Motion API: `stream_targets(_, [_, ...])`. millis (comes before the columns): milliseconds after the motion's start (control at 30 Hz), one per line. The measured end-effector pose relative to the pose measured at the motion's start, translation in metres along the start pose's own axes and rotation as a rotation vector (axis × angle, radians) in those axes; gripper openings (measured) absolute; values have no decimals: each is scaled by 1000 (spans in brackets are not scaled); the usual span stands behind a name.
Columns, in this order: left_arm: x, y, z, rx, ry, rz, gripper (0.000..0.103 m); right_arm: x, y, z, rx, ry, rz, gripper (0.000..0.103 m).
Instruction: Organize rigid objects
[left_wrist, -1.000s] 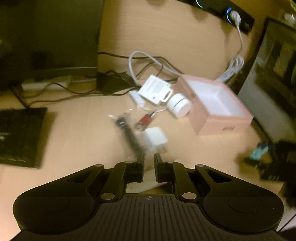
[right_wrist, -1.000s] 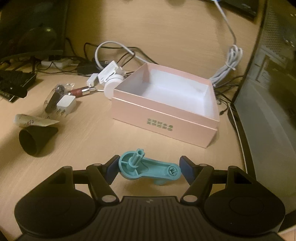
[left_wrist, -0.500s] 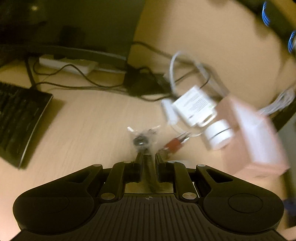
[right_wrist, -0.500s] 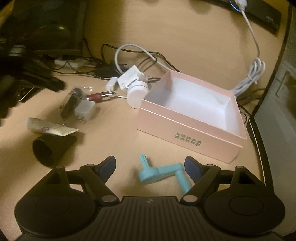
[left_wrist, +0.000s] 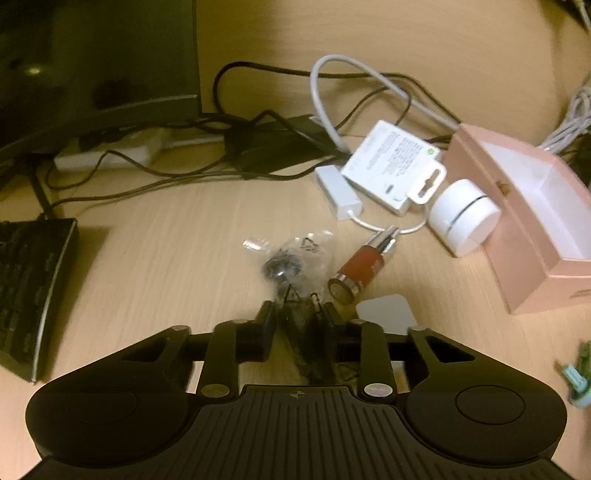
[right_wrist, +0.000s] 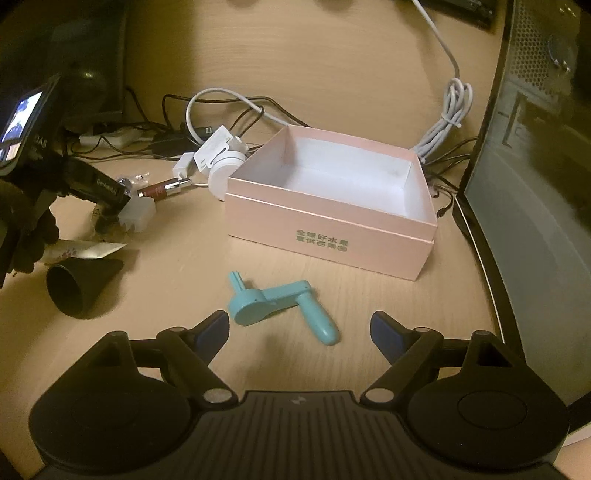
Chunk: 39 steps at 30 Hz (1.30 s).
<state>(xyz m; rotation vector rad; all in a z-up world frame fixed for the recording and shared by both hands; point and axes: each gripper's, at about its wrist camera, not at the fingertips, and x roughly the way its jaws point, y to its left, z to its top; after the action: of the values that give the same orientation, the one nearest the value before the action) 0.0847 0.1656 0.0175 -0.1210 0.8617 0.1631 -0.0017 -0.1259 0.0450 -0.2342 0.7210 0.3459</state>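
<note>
My left gripper (left_wrist: 295, 314) straddles a clear plastic bag (left_wrist: 291, 264) holding a dark part, its jaws narrowly apart around the bag's near end. A red and silver tube (left_wrist: 360, 264) and a white plug (left_wrist: 388, 314) lie just right of it. My right gripper (right_wrist: 299, 326) is open and empty above the desk. A teal crank handle (right_wrist: 275, 304) lies between its fingertips, in front of the open pink box (right_wrist: 325, 236). The box also shows in the left wrist view (left_wrist: 517, 229). The left gripper appears in the right wrist view (right_wrist: 110, 199).
A white round case (left_wrist: 461, 216), a white adapter (left_wrist: 391, 166) and tangled cables (left_wrist: 258, 125) lie behind. A black cone (right_wrist: 79, 286) and a small tube (right_wrist: 85, 251) sit left. A keyboard (left_wrist: 29, 288) is at the far left, a computer tower (right_wrist: 535, 184) at the right.
The right gripper let the teal crank go onto the desk and pulled back, open. The left gripper moved down onto the plastic bag, jaws still narrow.
</note>
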Motion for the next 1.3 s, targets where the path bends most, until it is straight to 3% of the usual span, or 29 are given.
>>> stream_targets(67, [-6,8,-6,-31,-5,-61,23,-2,0,-1,3,-3,3,84])
stream_targets(233, [-31,25,-22,-73,-30,-101,23,-8,-2,-4,-21,-8,6,85])
stream_targets(433, [-91,37,-34,-176,-118,-180,23,-9,-17,-8,34,5,-10,85])
stream_targets(733, [-149,14,-42,-109,-189,-269,23,-1,-5,-3,2,-23,23,86])
stream_targets(933, [-152,12,-51,-105,-163,-277,23,34,10,10,-55,-15,61,86])
stream_targets(1167, [-154,8,-63,-64,-99,-315,23,75,7,16,17,75,122,86])
stream_targets(1233, [-151,1,-67,-34,-64,-347,23,72,6,12,31,62,119,81])
stream_targets(1300, [-148,-9,-70,9,-41,-375,23,66,5,11,37,67,96,69])
